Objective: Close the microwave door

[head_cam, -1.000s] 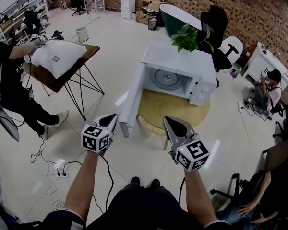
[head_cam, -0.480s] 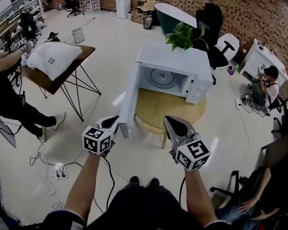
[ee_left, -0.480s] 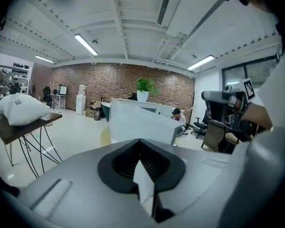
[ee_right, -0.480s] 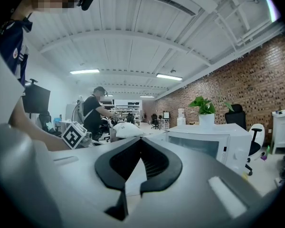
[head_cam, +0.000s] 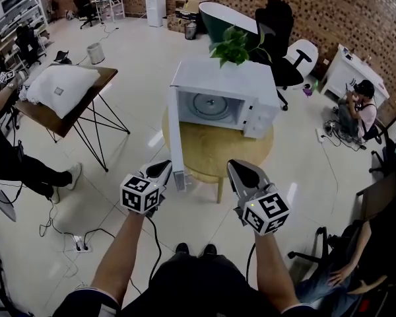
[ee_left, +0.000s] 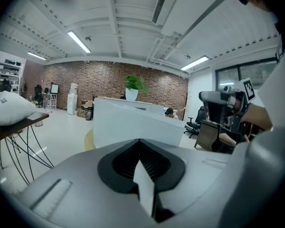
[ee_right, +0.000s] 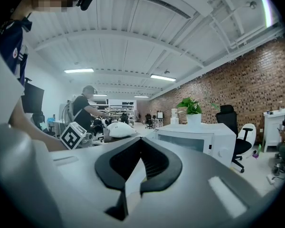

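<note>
We see the microwave door (head_cam: 176, 144) standing open toward us, free edge just beside left tongs (head_cam: 164, 169); right tongs (head_cam: 237, 168) farther. Both pinched together, empty.

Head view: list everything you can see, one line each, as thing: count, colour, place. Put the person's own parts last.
microwave: one, white, on the round table.
microwave door: one, white, swung open toward the left gripper.
round table: one, light wood, centre.
potted plant: one, green, on the microwave's top, at the back.
pillow: one, white, on the side table.
side table: one, brown top, black legs, left.
office chairs: two, one black, one white, behind the microwave.
seated person: one, light top, far right.
left gripper: one, grey, jaws together, empty, beside the door's edge.
right gripper: one, grey, jaws together, empty, before the table.
</note>
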Motion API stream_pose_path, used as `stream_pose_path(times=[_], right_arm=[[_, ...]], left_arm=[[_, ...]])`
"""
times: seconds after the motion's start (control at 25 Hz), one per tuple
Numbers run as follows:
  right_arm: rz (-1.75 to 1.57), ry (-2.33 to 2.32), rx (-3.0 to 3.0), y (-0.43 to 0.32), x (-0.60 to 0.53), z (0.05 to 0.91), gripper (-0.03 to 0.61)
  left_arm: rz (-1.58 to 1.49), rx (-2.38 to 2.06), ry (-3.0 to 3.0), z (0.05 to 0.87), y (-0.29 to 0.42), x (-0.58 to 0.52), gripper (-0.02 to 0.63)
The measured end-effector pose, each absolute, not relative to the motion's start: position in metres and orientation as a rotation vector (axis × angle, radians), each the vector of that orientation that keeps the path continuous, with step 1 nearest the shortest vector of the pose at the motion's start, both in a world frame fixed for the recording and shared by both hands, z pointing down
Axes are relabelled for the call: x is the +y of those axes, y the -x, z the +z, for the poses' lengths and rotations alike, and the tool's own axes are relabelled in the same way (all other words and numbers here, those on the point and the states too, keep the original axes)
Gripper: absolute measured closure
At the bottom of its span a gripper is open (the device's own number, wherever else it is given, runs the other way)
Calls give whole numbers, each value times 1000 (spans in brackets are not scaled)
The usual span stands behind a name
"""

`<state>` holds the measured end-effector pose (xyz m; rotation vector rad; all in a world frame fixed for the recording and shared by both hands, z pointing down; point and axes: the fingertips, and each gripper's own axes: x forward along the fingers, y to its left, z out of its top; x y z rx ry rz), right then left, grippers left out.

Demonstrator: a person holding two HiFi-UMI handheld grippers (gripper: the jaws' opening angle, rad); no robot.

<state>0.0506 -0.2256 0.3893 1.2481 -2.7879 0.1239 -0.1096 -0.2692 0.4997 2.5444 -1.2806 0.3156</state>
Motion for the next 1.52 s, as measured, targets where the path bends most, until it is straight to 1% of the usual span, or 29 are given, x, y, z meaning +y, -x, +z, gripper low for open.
stream_pose_path(times=[0.56,0.92,1.52], right_arm=[[140,-1386,-2717,-103,-229,394,577],[143,-1456,-2678,-128,-230,394,577],[144,-1509,-2643,-147,-236,396,577]], left_arm=[[337,-1144,-2624,500,37,-292,606],[347,-1093,-2652,497,9,-309,606],[370,-1029,-2679,498,-31,-332,606]])
